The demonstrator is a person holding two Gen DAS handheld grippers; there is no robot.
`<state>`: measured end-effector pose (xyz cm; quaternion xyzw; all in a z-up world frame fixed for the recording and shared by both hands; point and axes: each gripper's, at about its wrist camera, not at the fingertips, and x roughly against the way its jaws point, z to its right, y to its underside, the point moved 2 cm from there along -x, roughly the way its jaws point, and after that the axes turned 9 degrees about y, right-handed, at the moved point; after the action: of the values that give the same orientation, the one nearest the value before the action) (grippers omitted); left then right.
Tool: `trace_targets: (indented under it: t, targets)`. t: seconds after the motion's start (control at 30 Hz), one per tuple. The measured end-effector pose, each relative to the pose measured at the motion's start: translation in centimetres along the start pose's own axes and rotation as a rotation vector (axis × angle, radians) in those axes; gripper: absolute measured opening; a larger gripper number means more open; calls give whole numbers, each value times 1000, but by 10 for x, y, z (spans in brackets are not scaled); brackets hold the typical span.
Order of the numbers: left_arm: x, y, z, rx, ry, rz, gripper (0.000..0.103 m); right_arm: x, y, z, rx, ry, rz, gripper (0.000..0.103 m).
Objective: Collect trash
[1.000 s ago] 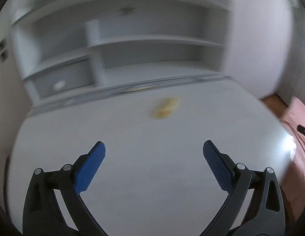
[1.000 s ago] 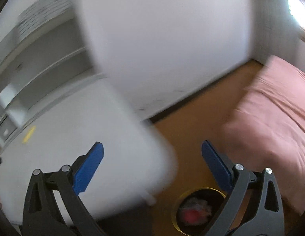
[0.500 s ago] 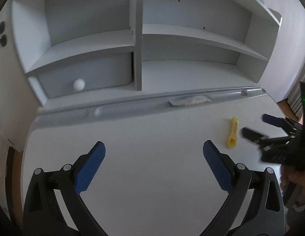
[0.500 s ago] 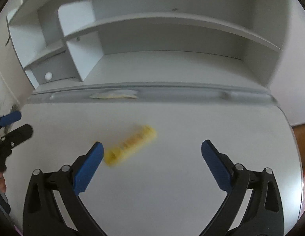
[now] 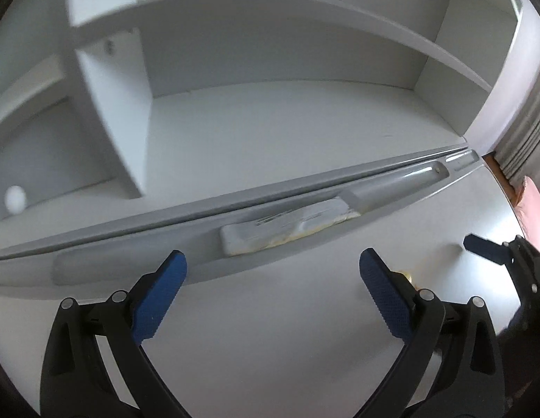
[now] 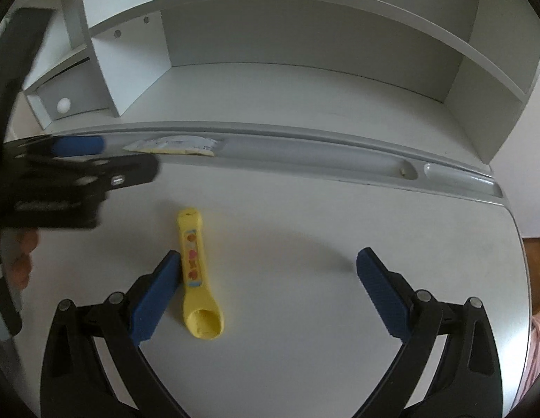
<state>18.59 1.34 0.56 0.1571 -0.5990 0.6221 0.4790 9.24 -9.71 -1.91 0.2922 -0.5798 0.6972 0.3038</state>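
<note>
Two tongs, both spread and holding nothing.

Right tongs (image 6: 266, 278): we hold them low over the bench (image 6: 304, 244), near its right half. Left tongs (image 5: 270, 278): we hold them facing the groove (image 6: 339, 160) along the bench's back edge.

Trash, two pieces counted.

1. Yellow wrapper (image 6: 196, 275): a flattened tube with printed pictures, lying on the open bench. Its long axis runs front to back, nearly in line with the right tongs' fingers, open mouth toward the front edge. It lies at the left of the right tongs' gap, and the left finger (image 6: 154, 296) looks to be touching or just beside its side. In the left wrist view only a sliver of yellow shows behind that tongs' right finger (image 5: 385, 296), so the right tongs are the nearer. We judge that a small shift leftward would centre the wrapper between the fingers and let them close across its short width.

2. Pale packet (image 5: 287, 226): flat, whitish with a yellowish edge, lying in the groove, long axis along the groove. It sits straight ahead of the left tongs, a little right of centre, and well apart from the right tongs. We judge this one falls to the left hand.

Shelf unit (image 6: 304, 52): one, behind the groove; one white knob (image 6: 63, 104) on its drawer at the left.
</note>
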Motion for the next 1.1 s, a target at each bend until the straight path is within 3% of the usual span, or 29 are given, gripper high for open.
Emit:
trace_targets:
  t: [0.13,0.23,0.33,0.4,0.47,0.5,0.63,0.77,0.8,0.83,1.1]
  targets:
    - [-10,-7,3,30,-27,5,96,6,5,6,53,-44,26,88]
    - [-20,-12,7,37,-39,-6,96,11,5,0,101,-83,50,72]
    - [-29,-14,13,15,-28,-20,96,15,5,-6,138,-121,68,53]
    - [-32,-16,16,5,-25,-20,94,19,6,-9,162,-156,79,22]
    - [-29,-16,23,-22,27,1,74,20,8,-10,171,-176,81,14]
    - [-26,-15,25,-21,95,12,45,21,8,-9,169,-183,81,14]
    - [-25,-15,33,-26,76,30,34,21,11,1,132,-222,72,14]
    - [-19,-17,51,-58,81,42,20,24,13,12,97,-201,78,14]
    - [-18,-17,54,-61,88,44,14,25,14,15,85,-194,79,14]
    - [-16,-17,59,-62,109,46,0,25,15,17,76,-191,79,14]
    - [11,-5,77,-68,166,84,0,43,38,50,8,-174,79,14]
